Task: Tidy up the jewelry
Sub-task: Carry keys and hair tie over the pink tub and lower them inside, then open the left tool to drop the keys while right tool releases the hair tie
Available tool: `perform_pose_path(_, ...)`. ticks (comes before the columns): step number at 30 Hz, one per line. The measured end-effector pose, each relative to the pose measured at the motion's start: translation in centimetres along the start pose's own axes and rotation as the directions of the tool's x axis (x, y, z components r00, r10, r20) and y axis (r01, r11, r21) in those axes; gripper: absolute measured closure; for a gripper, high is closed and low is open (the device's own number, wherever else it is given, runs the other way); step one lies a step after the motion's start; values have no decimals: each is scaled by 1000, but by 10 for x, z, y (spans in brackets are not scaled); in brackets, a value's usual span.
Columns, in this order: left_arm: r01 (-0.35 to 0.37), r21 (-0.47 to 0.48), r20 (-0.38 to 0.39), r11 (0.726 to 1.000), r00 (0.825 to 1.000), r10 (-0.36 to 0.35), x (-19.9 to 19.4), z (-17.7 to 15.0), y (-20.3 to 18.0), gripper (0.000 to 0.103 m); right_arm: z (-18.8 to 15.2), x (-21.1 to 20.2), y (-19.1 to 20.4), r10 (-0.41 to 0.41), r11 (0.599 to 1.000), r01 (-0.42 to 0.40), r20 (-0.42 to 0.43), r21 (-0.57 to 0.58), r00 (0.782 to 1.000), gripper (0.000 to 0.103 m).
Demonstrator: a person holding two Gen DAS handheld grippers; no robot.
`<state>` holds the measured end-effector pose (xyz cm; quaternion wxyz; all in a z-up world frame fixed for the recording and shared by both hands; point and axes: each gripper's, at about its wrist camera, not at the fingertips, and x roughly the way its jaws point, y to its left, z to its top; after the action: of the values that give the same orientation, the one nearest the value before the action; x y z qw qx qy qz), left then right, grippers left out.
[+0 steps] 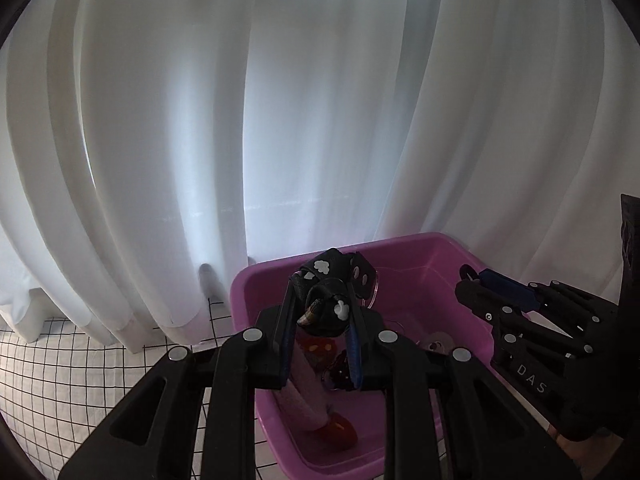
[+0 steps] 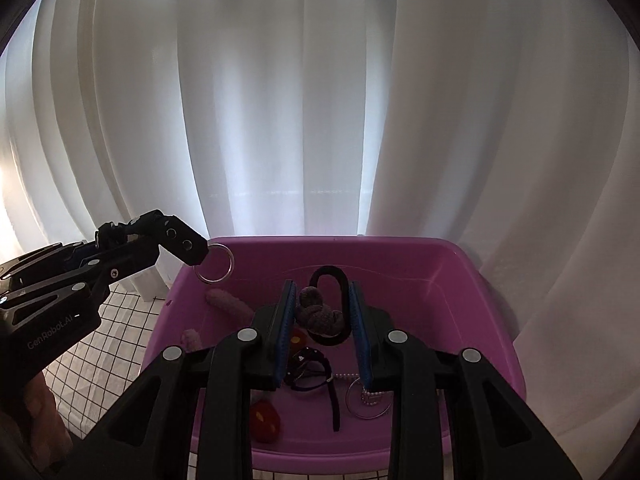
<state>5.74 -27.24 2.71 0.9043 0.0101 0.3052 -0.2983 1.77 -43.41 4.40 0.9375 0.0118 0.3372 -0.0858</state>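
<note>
The left gripper (image 1: 320, 312) is clenching a black patterned strap (image 1: 326, 280) with a clear ring (image 2: 214, 263) dangling; the right gripper (image 2: 322, 312) is pinching a knotted hair tie (image 2: 320, 312). Both are hanging over the pink bin (image 2: 460, 272). These look soft and light, best gripped at the knot. Beads (image 2: 366, 394), a red plush (image 2: 264, 418) and the curtain (image 2: 280, 100) are crowding the space below and behind.

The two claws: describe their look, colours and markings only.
Both the left claw and the right claw are matte black, built of angular linkage bars with round silver pivot caps, and carry blue ridged pads on the fingers. White lettering marks the side of each body. No cables or sleeves show.
</note>
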Motion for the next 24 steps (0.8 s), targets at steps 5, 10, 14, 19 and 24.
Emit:
perform_pose_path(5,-36,-14,-62,999,997,35,32,-5,-30,82,-2,24,-34,28,1000,-28,-46,6,999,77)
perform_pose_path(10,-74,-35,-153,997,986,68,64,-14,-40,82,-8,58,-56,46,999,-45,-121,12,992,77)
perform_pose_path(14,-108,-70,-253,992,963,87,94,-26,-38,82,-16,80,-65,61,998,-54,-204,37,977,77)
perform_pose_path(19,-159,-93,-349,983,930,118,115,-37,-31,82,-27,107,-72,78,996,-63,-299,60,951,77)
perform_pose_path(24,-193,-106,-385,975,912,139,122,-45,-26,81,-33,117,-74,86,996,-69,-330,60,940,77)
